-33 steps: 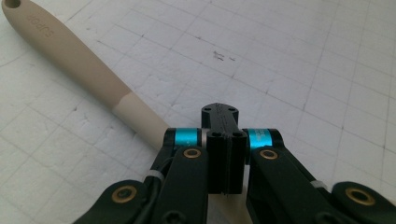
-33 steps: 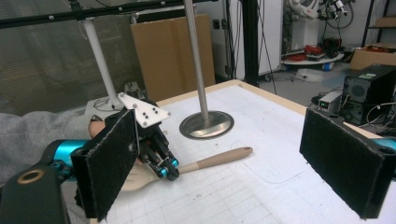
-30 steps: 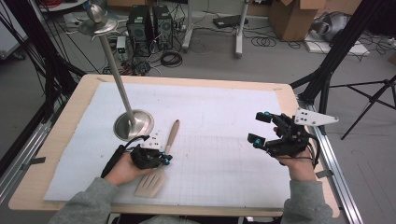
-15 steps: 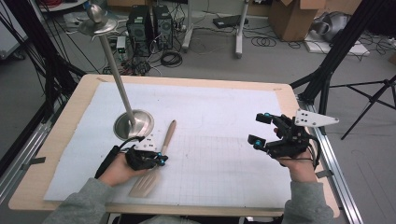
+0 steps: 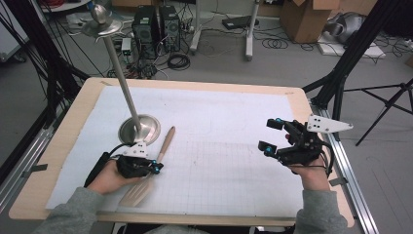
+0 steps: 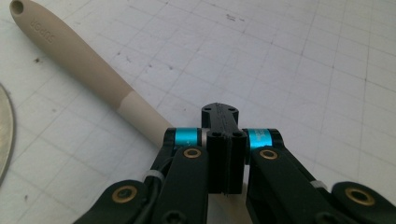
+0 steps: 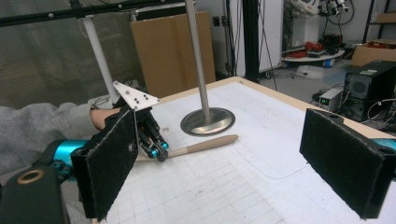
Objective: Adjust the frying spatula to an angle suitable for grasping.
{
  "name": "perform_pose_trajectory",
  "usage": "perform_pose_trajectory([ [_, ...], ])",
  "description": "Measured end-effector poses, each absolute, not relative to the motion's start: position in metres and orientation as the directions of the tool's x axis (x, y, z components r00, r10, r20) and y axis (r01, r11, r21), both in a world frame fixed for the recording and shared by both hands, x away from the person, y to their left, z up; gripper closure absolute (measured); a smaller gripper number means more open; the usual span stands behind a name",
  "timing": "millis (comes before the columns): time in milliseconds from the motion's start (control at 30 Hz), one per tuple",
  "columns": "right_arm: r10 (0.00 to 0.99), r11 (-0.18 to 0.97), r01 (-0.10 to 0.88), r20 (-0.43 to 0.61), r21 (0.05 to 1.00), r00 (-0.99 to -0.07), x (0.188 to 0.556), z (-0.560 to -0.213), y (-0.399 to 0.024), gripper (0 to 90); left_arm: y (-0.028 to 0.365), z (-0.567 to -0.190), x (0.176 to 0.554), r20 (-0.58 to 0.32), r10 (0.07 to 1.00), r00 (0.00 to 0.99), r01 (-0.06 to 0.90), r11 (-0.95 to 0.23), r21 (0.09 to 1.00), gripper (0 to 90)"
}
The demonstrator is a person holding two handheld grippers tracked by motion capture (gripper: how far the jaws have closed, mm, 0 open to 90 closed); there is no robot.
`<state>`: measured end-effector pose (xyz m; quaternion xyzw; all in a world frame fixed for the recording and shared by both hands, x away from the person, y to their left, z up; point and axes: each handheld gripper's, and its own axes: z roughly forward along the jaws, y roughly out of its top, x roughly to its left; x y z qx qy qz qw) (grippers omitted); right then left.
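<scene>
Beside the round steel base [image 5: 140,129], left gripper [image 5: 155,166] (jaws closed) pinches the smooth beige spatula [image 5: 163,146].

Left gripper [image 5: 157,167]: black linkage body with cyan anodised collars behind the fingers [image 6: 224,140], brass-coloured pivot bushings on each link, three small screws on the tip block, a white cable tie on either arm, and a black cable trailing back from the body. A pale grey plate with small holes sits on top. Right gripper [image 5: 270,135]: the same black frame with cyan accents, topped by a grey three-cornered plate (dotted with small holes); its fingers [image 7: 112,163] carry broad rectangular pads of coarse black foam. Both forearms wear grey knit sleeves.
</scene>
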<state>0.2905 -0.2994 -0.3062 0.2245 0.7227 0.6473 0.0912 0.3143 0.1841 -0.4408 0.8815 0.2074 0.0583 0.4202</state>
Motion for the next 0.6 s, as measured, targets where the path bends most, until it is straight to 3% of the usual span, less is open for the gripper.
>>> perform_pose_trajectory([
  [400,0.434,0.063,0.202,0.155,0.977,-0.887,0.294,-0.305,-0.296,10.8,0.178,-0.436,0.314,-0.060,0.456,0.888,0.324,-0.528,0.785,89.7],
  [600,0.433,0.067,0.200,0.152,0.977,-0.889,0.294,-0.305,-0.295,10.8,0.188,-0.427,0.323,-0.050,0.553,0.832,0.349,-0.450,0.822,89.7],
])
